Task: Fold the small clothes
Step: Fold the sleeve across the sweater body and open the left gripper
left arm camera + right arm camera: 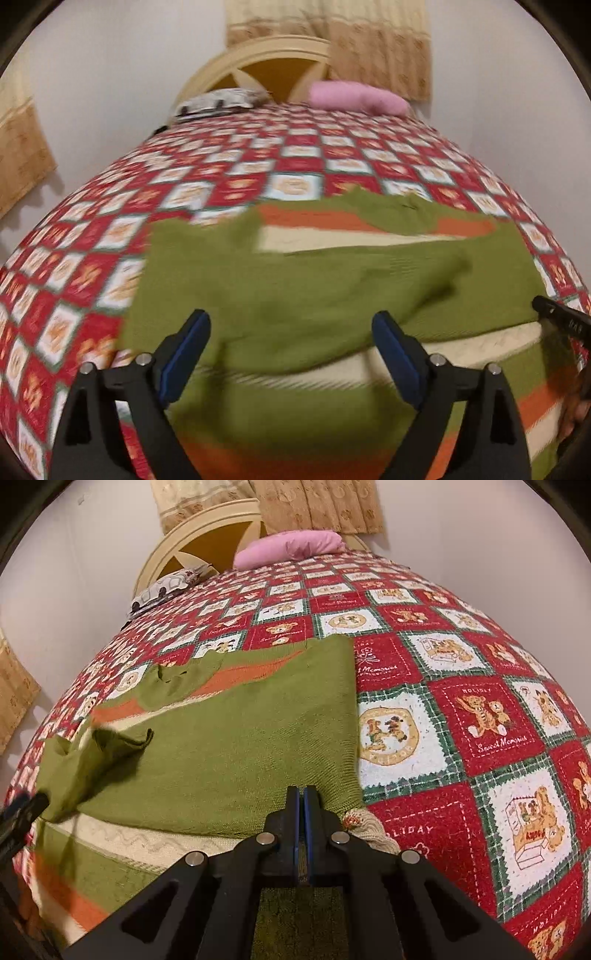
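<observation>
A green knitted sweater (pixel 295 295) with orange and cream stripes lies spread on the bed, its upper part folded down over the striped lower part. My left gripper (pixel 291 328) is open just above the green fold, nothing between its blue pads (pixel 192 339). In the right wrist view, a loose green flap (pixel 92 757) stands crumpled beside the left gripper's blurred fingertips (pixel 22 808). My right gripper (pixel 303 794) is shut on the sweater's (pixel 240 746) folded edge near its right side, with green cloth showing between the fingers. The right gripper's black fingers (pixel 561 317) also show at the sweater's right edge.
The bed carries a red, white and green teddy-bear quilt (pixel 461 720). A pink pillow (pixel 354 96) and a patterned pillow (pixel 218 101) lie by the cream headboard (pixel 258 62). Curtains (pixel 369 40) hang on the white wall behind.
</observation>
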